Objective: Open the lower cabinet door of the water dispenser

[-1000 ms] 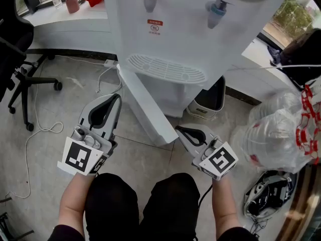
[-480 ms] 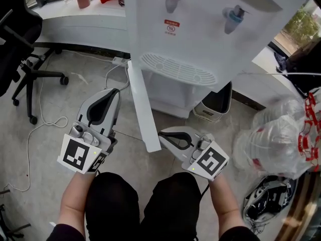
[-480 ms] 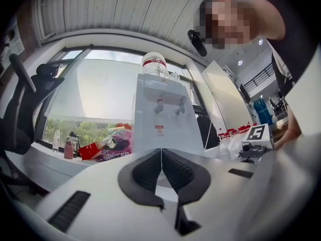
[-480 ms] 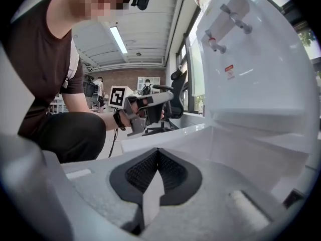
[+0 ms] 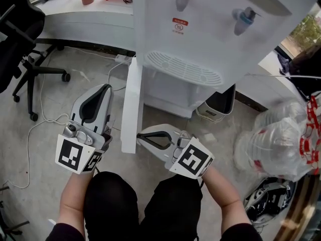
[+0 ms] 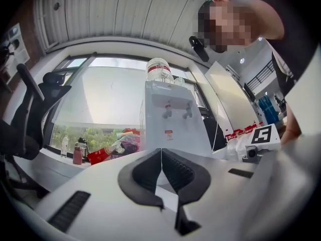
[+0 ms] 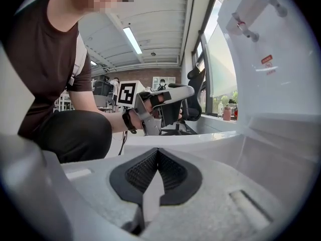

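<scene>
Cabinet door (image 5: 131,104) open, beside right claw (image 5: 140,136)

floor (image 5: 50,104): grey tiles | on it: water dispenser (image 5: 210,14), office chair (image 5: 34,76), bin (image 5: 218,104), plastic bags (image 5: 273,144)

Glossy white plastic water dispenser (image 5: 210,39); matt grey tiled floor (image 5: 60,94).
</scene>
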Demonstrator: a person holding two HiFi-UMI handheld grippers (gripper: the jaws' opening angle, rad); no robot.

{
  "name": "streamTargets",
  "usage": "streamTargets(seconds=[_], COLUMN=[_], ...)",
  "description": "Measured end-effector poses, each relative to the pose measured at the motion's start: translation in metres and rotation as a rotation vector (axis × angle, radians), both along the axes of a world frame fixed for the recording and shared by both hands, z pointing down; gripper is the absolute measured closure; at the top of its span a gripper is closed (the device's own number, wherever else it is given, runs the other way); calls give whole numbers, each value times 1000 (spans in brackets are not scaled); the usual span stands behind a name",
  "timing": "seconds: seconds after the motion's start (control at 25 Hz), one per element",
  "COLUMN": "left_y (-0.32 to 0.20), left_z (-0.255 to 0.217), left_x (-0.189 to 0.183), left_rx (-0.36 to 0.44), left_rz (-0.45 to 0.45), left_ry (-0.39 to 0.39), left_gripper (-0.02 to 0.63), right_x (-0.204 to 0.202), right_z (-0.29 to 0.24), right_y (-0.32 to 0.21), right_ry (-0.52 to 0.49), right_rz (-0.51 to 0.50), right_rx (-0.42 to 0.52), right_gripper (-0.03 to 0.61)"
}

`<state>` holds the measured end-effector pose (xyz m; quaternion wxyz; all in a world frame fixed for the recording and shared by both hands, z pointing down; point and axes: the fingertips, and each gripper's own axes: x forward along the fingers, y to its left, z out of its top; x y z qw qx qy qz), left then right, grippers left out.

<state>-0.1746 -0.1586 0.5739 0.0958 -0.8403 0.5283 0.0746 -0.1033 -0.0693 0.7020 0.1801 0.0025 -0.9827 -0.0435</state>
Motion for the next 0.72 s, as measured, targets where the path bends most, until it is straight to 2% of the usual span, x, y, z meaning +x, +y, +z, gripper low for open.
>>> streamTargets(seconds=[0.32, 0.52, 0.72], left_y=[6, 9, 7], left_z=[-4, -3, -1], left_x=[-19, -30, -39], left_rx=[6, 11, 10], left_rz=[-45, -75, -104], left_ry=[-27, -36, -34], left_gripper=[603, 603, 603], right_x=[-39, -61, -68], right_z=[-1, -8, -9], right_y=[4, 3, 2], right_ry=[-30, -136, -140], right_rz=[-31, -2, -5], right_rx=[16, 6, 4], right_gripper=[574, 574, 574])
